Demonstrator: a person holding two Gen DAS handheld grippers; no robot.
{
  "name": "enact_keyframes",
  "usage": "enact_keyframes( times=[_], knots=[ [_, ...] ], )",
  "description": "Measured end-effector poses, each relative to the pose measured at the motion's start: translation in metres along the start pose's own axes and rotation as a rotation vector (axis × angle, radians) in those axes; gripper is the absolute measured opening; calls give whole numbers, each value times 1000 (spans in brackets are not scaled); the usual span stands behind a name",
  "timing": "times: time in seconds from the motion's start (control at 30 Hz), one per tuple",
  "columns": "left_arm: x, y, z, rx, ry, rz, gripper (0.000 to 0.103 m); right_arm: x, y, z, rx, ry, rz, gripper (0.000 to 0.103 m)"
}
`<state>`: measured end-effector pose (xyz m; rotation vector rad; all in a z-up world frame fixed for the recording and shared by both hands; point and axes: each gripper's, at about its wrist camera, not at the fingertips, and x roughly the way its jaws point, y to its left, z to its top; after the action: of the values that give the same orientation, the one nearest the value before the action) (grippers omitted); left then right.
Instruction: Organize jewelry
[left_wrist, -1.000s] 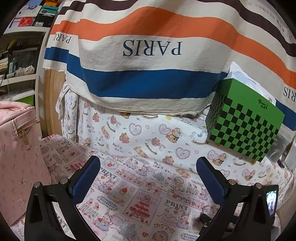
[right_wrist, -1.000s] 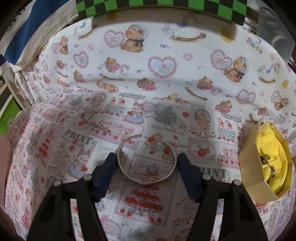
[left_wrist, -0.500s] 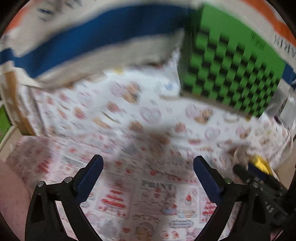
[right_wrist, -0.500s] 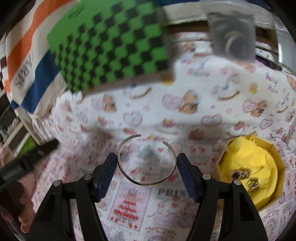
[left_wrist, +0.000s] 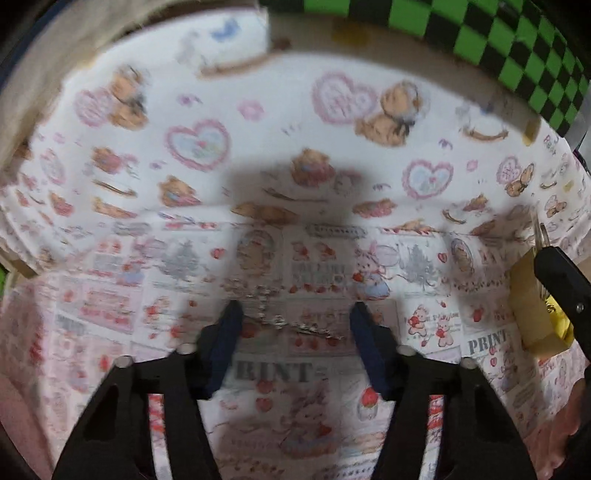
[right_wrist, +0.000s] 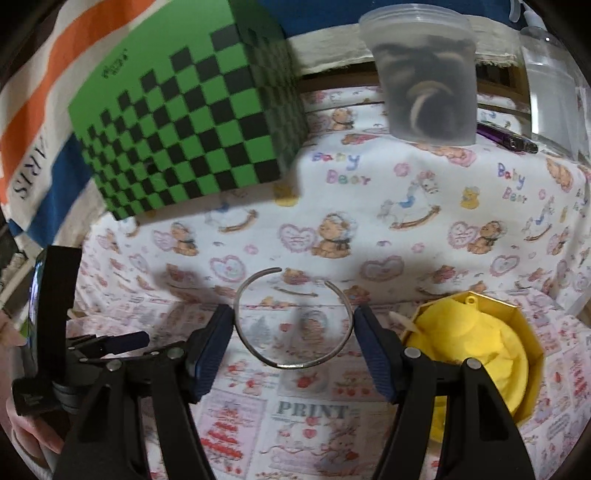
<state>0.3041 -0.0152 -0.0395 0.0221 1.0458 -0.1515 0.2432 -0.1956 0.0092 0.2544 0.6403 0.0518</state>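
Left wrist view: your left gripper (left_wrist: 293, 317) stands with its jaws apart over the printed cloth (left_wrist: 258, 155), holding nothing. A thin silver chain (left_wrist: 284, 317) lies slack on the cloth between the 2 blue pads (left_wrist: 225, 339), nearer the left one, and appears to reach toward the right pad. The frame is blurred, so the chain's full run cannot be traced. The risk here is that a slack chain slides out sideways if you close on only 1 strand, or that the pads pinch the cloth with it. At far right the other gripper's arm crosses a yellow box (left_wrist: 532, 314).

Right wrist view: your right gripper (right_wrist: 293, 332) is clamped on an open silver bangle (right_wrist: 291, 321), 1 pad on each side of it, its gap facing the far side. The bangle looks lifted clear of the cloth. The yellow octagonal box (right_wrist: 524, 332), lined with yellow tissue (right_wrist: 476, 339), sits just right of the gripper. The risk is that a smooth round wire held at 2 points swings or springs free if you tilt it abruptly, or catches the box rim. The green checkered box (right_wrist: 192, 122) stands far left.
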Motion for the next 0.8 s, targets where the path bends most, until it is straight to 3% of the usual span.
enact_keyframes(
  times=[0.03,0.17,0.2,0.33,0.8],
  knots=[
    [3,0,-1,-8,-5,8,43,0,-2,0,4,1,4,66],
    [0,-3,-4,-9,-37,3,8,-3,-4,1,14,-7,14,66],
    [-4,-2,-5,-13,-40,7,3,-2,-3,1,12,-9,14,66],
    [-21,5,-9,-25,-55,-3,3,-4,0,1,6,-13,11,66],
    [-125,2,-15,-6,-231,-8,2,-23,3,11,15,-61,16,66]
  ],
)
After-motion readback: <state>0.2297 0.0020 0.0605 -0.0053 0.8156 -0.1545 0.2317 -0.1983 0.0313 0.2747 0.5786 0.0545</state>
